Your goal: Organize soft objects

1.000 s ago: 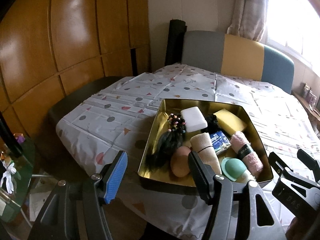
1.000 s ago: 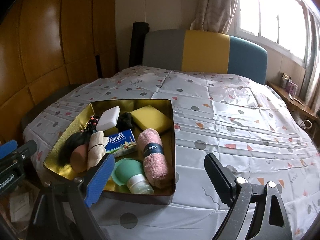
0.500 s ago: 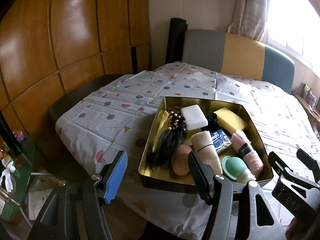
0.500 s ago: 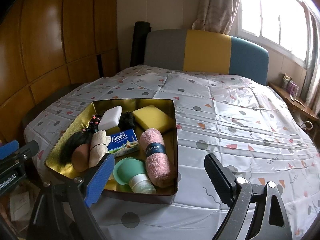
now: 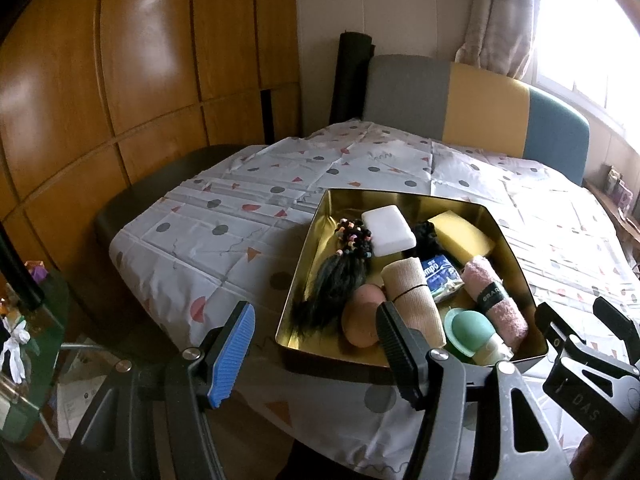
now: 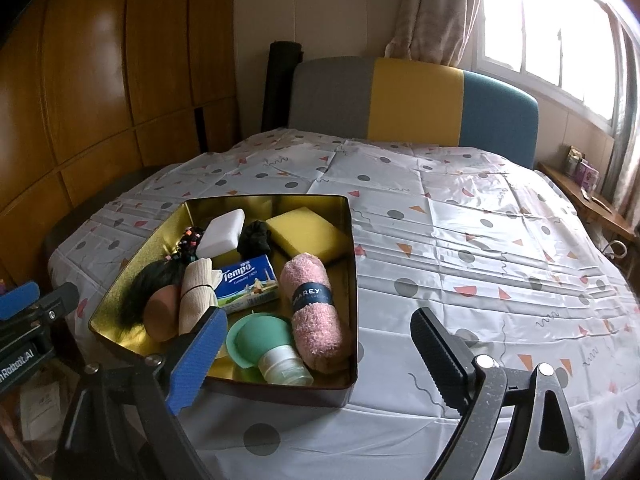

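A gold tin tray (image 6: pixel 352 240) (image 5: pixel 516 264) sits near the table's front edge. It holds a rolled pink towel (image 6: pixel 316 312) (image 5: pixel 494 300), a yellow sponge (image 6: pixel 308 232), a white sponge (image 6: pixel 222 232), a Tempo tissue pack (image 6: pixel 248 282), a beige bandage roll (image 6: pixel 196 296), a black hair piece (image 5: pixel 332 284), a black scrunchie (image 6: pixel 254 236), an orange-brown puff (image 6: pixel 162 312) and a green-capped bottle (image 6: pixel 268 344). My left gripper (image 5: pixel 316 348) is open and empty, in front of the tray's left corner. My right gripper (image 6: pixel 316 360) is open and empty, in front of the tray's right corner.
The table (image 6: pixel 480 240) carries a white cloth with dots and triangles. A grey, yellow and blue sofa back (image 6: pixel 416 100) stands behind it. Wooden panels (image 5: pixel 100 100) line the left wall. A window (image 6: pixel 560 32) is at the right. A glass side table (image 5: pixel 28 340) is low left.
Both grippers have drawn back and risen slightly, so the tray sits a little farther and lower in each view. Nothing in the tray moved.
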`<action>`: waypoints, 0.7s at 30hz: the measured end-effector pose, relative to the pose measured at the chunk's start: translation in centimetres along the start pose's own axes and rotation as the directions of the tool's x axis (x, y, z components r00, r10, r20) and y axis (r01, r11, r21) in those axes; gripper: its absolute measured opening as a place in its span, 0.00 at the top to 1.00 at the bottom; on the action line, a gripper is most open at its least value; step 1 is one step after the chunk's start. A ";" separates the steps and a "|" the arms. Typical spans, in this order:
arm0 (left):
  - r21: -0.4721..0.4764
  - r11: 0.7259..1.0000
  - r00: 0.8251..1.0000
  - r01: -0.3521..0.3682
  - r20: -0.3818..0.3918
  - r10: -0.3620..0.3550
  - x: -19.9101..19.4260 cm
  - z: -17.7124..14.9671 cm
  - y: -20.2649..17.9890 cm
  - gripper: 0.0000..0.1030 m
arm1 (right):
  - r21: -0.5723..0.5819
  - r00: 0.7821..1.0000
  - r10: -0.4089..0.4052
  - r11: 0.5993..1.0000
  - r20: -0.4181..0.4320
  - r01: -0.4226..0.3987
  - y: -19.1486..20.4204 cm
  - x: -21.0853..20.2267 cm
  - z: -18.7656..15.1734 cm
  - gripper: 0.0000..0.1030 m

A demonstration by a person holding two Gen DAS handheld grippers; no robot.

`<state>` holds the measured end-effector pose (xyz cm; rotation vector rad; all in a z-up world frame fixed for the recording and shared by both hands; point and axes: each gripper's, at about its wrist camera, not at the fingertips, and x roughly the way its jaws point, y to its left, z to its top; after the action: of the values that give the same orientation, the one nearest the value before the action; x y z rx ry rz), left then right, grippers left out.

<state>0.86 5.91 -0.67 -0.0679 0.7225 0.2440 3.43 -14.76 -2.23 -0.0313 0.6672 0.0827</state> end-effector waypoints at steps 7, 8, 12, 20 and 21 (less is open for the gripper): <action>0.001 1.000 1.000 0.000 -0.006 0.000 0.2 0.1 0.0 0.38 | 0.001 1.000 0.001 1.000 0.001 -0.001 0.1 0.1 0.0 0.09; -0.001 1.000 1.000 0.000 -0.006 0.000 0.2 0.1 0.0 0.38 | 0.001 1.000 0.002 1.000 0.001 -0.002 0.1 0.1 -0.1 0.09; -0.002 1.000 1.000 0.002 -0.011 -0.002 0.2 0.1 0.1 0.38 | 0.002 1.000 0.002 1.000 0.002 -0.002 0.1 0.1 -0.1 0.09; -0.002 1.000 1.000 0.002 -0.012 -0.002 0.2 0.1 0.0 0.38 | 0.003 1.000 0.002 1.000 0.004 -0.002 0.1 0.1 0.0 0.09; -0.002 1.000 1.000 0.002 -0.012 -0.002 0.1 0.1 0.1 0.38 | 0.003 1.000 0.002 1.000 0.004 -0.002 0.1 0.0 0.0 0.09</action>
<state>0.97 6.00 -0.70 -0.0720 0.7342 0.2420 3.42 -14.71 -2.20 -0.0274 0.6630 0.0841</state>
